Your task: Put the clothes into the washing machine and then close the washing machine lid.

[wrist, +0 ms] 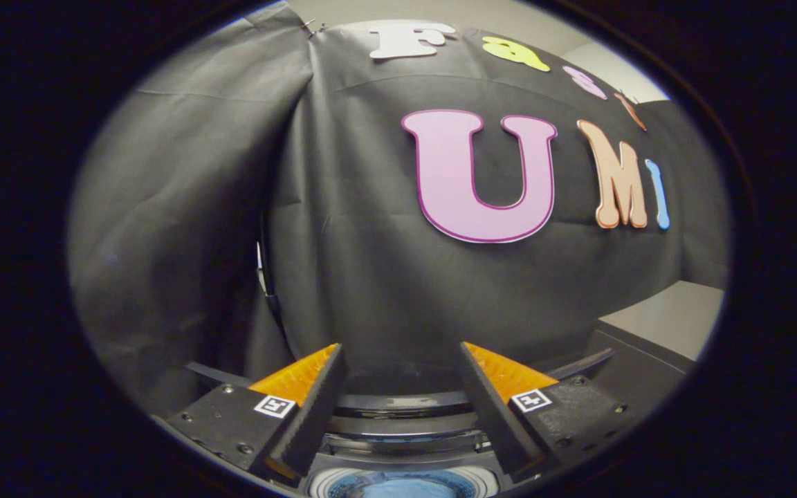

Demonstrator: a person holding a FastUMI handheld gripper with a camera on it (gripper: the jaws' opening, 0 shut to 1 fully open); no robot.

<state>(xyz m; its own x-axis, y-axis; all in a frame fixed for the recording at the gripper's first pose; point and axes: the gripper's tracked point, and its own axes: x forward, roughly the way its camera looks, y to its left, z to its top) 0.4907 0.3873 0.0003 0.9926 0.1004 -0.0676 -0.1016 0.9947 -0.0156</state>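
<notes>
My gripper (pixel 400 360) is open, its two fingers spread wide with nothing between them. Below and between the fingers lies the top of the washing machine (pixel 398 429), with a dark curved rim. The round drum opening (pixel 398 484) shows just under the fingers, with something bluish inside that I cannot make out. The fingers hang above the machine and point toward the black cloth wall beyond it. The lid's position cannot be told from here.
Black cloth walls (pixel 385 277) stand close behind the machine and to the left. A grey-topped dark box or counter (pixel 668 321) sits to the right of the fingers. A dark cable (pixel 270 290) hangs along the seam between the cloths.
</notes>
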